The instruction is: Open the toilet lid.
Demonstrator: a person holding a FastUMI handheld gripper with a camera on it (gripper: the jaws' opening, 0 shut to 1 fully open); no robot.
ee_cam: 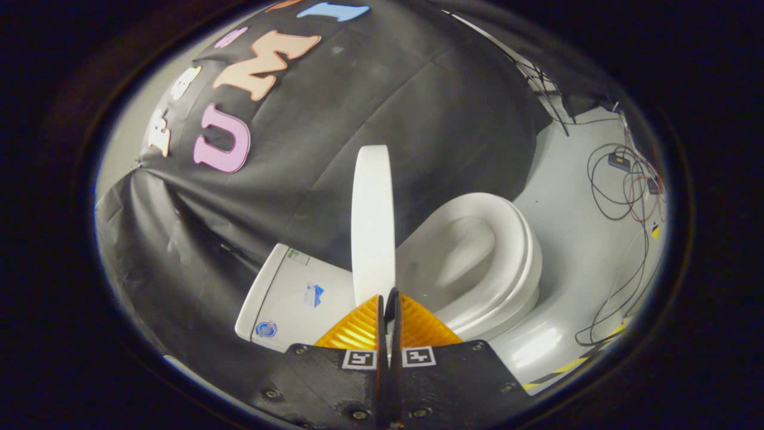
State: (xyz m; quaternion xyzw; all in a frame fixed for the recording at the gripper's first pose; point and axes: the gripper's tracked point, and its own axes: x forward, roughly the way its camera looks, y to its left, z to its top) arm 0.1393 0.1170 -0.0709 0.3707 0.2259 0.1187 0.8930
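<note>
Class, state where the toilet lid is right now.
In the gripper view, the toilet lid stands raised on edge just ahead of the closed tool, between the tank and the seat.

No wording can be read. The toilet tank [292, 295] carries three small stickers: a pale one with a green strip near its upper edge, a blue mountain-shaped mark at mid-face, and a round blue emblem near its lower corner; their print is too small to make out. Two square black-and-white coded markers sit on the tool [389, 304], one on each finger base, bearing patterns and no letters. The tool's fingers stand nearly together at the edge of the raised toilet lid [372, 221].
</note>
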